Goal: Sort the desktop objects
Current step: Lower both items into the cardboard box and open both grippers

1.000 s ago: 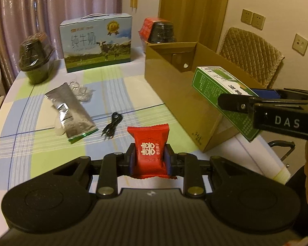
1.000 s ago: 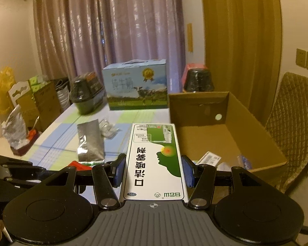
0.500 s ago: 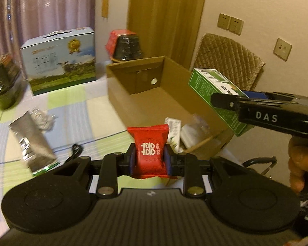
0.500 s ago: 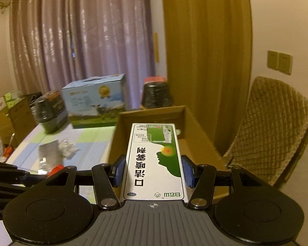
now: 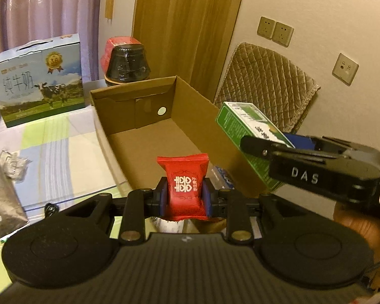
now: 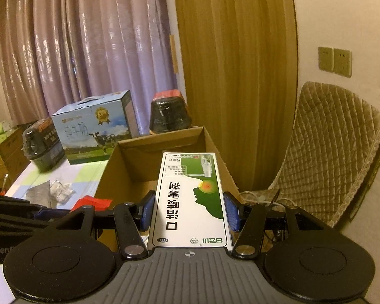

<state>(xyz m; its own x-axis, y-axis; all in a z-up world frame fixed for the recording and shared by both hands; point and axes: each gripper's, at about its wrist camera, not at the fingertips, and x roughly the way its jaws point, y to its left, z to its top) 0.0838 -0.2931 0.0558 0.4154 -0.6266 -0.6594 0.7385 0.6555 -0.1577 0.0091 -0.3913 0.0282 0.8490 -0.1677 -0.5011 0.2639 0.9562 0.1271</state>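
Left gripper (image 5: 184, 197) clenched on a red candy packet (image 5: 183, 182) with white characters, held upright between blue pads, poised above the near end of an open cardboard box (image 5: 149, 116). Right gripper (image 6: 190, 211) grasping a green-and-white medicine carton (image 6: 192, 202) lengthwise, printed face up, the carton's far end reaching over the box's right wall. In the left wrist view, same carton (image 5: 243, 124) seen from the side, tilted, at the box's right edge, with a hand (image 5: 354, 225) under the black gripper body. A few small packets lying on the box floor near the front, mostly hidden. Box resting on a surface (image 5: 50, 136) covered by a cloth checked in pale green, blue and white. Left of the box: a silver foil pouch (image 5: 2, 200), a crumpled clear wrapper (image 5: 12, 162), a black cable (image 5: 50, 209) partly hidden. Behind: a blue milk carton case (image 5: 38, 81) with a cow picture and a black wrapped tub (image 5: 128, 63) with a red top. Quilted chair (image 5: 263, 83) to the right of the box, by the wall.
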